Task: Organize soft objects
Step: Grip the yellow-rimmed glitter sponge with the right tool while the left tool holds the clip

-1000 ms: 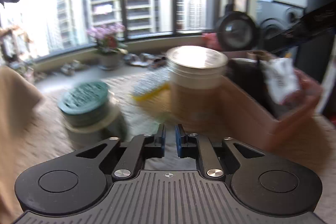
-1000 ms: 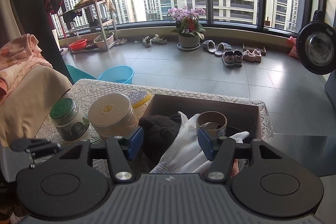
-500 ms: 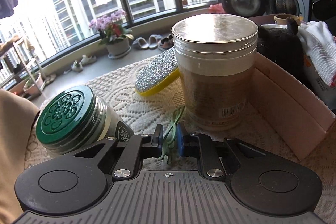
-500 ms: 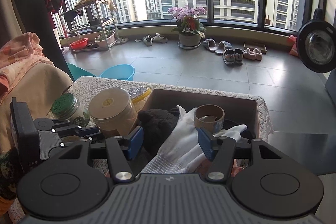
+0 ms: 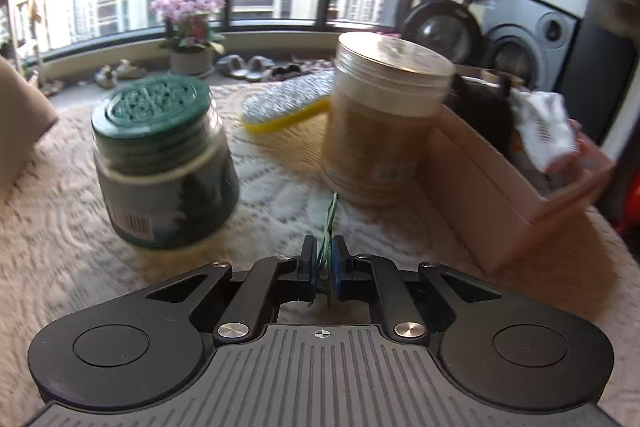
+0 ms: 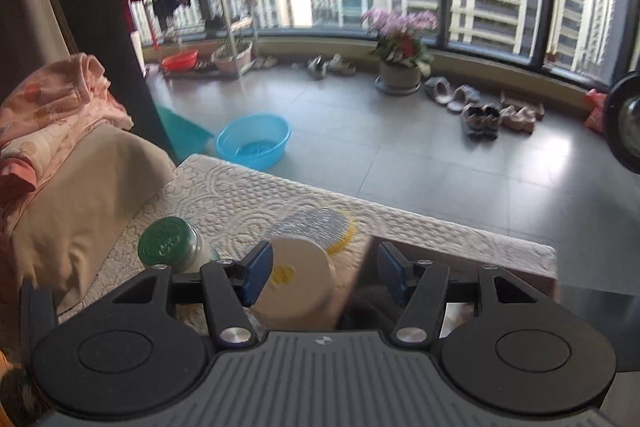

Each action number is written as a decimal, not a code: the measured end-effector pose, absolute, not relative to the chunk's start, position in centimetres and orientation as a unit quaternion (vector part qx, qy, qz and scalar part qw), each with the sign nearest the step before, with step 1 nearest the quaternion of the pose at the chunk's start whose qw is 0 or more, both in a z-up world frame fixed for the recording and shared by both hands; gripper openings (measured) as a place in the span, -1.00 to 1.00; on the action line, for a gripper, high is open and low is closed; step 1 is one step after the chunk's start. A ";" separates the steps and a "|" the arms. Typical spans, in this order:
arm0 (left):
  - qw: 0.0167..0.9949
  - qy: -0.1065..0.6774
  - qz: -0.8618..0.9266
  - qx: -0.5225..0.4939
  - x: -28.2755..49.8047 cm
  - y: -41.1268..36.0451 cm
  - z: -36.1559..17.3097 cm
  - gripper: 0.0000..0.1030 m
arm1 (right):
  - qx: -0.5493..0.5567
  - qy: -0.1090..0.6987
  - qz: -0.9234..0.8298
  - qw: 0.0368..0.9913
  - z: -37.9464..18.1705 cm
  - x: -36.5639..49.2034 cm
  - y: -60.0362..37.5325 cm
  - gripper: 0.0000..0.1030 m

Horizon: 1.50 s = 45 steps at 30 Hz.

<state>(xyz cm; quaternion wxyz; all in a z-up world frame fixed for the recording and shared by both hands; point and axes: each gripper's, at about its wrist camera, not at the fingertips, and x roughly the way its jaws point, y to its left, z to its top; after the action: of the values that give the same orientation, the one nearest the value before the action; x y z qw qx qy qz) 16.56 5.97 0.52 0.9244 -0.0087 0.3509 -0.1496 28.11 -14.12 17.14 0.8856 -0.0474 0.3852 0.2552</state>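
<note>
Green string [image 5: 329, 227] is pinched between the blue pads of the left gripper [image 5: 324, 261], which is pressed together on it; the free end rises in front of the fingertips, over the cream textured tablecloth [image 5: 280, 195]. Motion blur softens the left wrist view, so no writing can be read. The green-lidded jar [image 5: 160, 163] on the left carries a barcode low on its label and an embossed pattern on its lid; the tan canister [image 5: 380, 131] to the right of it has a pale label patch, too smeared to make out.

Only the left view shows the string, and the inside of the cardboard box [image 5: 492, 211] at the right: a dark plush item [image 5: 480, 111] and a white glove [image 5: 544, 131] lie in it. A yellow-backed glittery sponge [image 5: 288, 103] lies on the cloth beyond the jars.

From the right wrist, the right gripper [image 6: 324, 273] hangs above the canister [image 6: 296, 287] and the box's near-left edge — its pads are spread, with nothing between them. A yellow mark on the canister lid is unreadable. This view alone shows the blue basin [image 6: 254, 141] on the tiled floor, the pink cloth [image 6: 52, 115] on a beige cushion, and the potted flowers [image 6: 400, 43] by the window.
</note>
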 end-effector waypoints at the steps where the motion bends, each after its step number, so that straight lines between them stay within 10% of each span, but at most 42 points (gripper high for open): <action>1: 0.926 0.345 -0.153 -0.010 16.2 6.2 0.3 -0.81 | -0.050 0.403 0.257 0.877 16.8 29.6 -12.6 0.13; 17: 0.915 0.334 -0.190 -0.126 15.4 10.2 -0.8 -0.80 | -0.049 0.620 0.168 0.765 5.6 47.2 -5.4 0.13; 36: 0.912 0.335 -0.187 -0.145 16.0 10.8 -0.9 -0.80 | -0.030 0.581 0.291 0.760 11.6 41.1 -4.1 -0.17; 45: 0.909 0.338 -0.190 -0.153 16.0 11.1 -1.0 -0.79 | -0.036 0.692 0.200 0.693 4.8 47.5 -3.9 0.42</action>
<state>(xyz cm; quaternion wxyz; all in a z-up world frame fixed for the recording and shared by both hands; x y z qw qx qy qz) 16.02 11.14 -1.02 0.9090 -0.1531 0.3380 -0.1900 47.51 -3.92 4.83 0.6930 -0.0364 0.6916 0.2003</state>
